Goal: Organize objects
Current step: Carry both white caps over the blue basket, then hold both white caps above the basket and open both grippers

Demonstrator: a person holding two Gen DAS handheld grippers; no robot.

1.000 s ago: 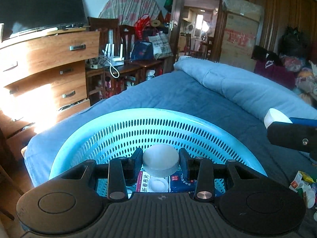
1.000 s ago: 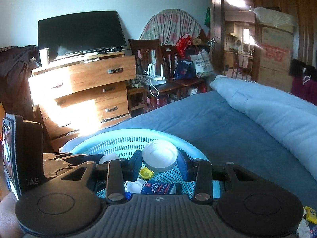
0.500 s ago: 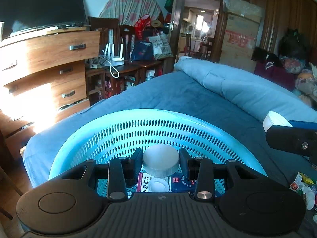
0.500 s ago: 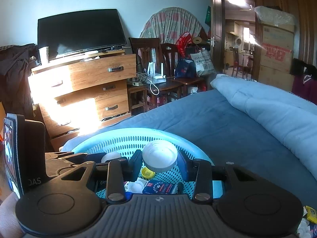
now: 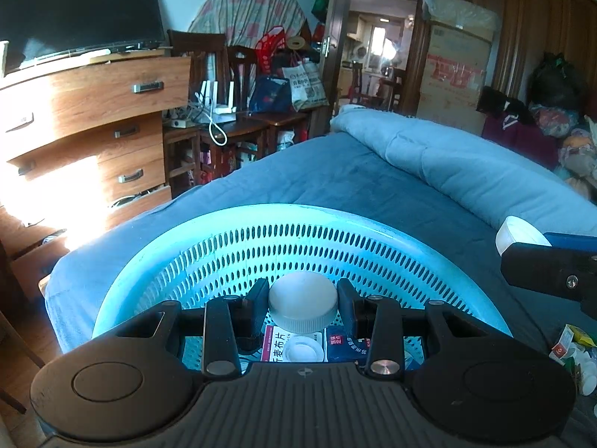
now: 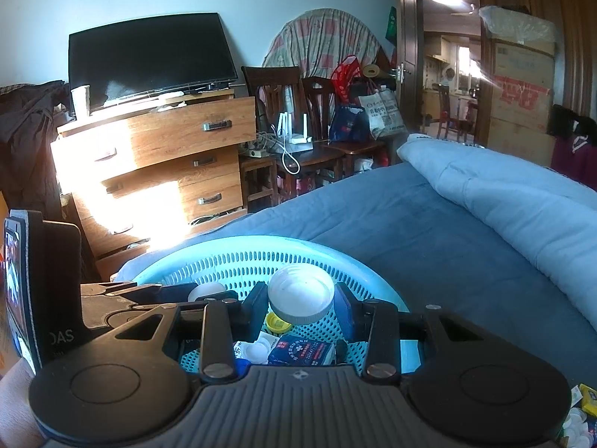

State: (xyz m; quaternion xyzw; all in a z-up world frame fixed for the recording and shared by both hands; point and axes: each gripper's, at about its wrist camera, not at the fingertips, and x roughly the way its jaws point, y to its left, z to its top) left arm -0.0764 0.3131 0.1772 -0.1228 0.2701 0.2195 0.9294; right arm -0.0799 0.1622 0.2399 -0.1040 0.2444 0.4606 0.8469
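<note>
A light blue perforated basket (image 5: pixel 261 231) (image 6: pixel 238 250) sits on the blue bed. My left gripper (image 5: pixel 303 300) is shut on a white round cap (image 5: pixel 303 304), held over the basket's inside. My right gripper (image 6: pixel 300 300) is shut on a second white cap (image 6: pixel 300 296), also above the basket. Under them in the basket lie a medicine box with red and white print (image 5: pixel 278 347), a dark blue box (image 6: pixel 302 351), a small yellow cap (image 6: pixel 278 323) and white lids (image 5: pixel 302 349). The right gripper's side shows at the right edge of the left wrist view.
A folded light blue quilt (image 5: pixel 466 171) lies along the bed's right side. Small packets and white lids (image 5: pixel 574 351) are scattered on the bed at lower right. A wooden dresser (image 6: pixel 160 164) with a television (image 6: pixel 149 56) stands beyond the bed on the left.
</note>
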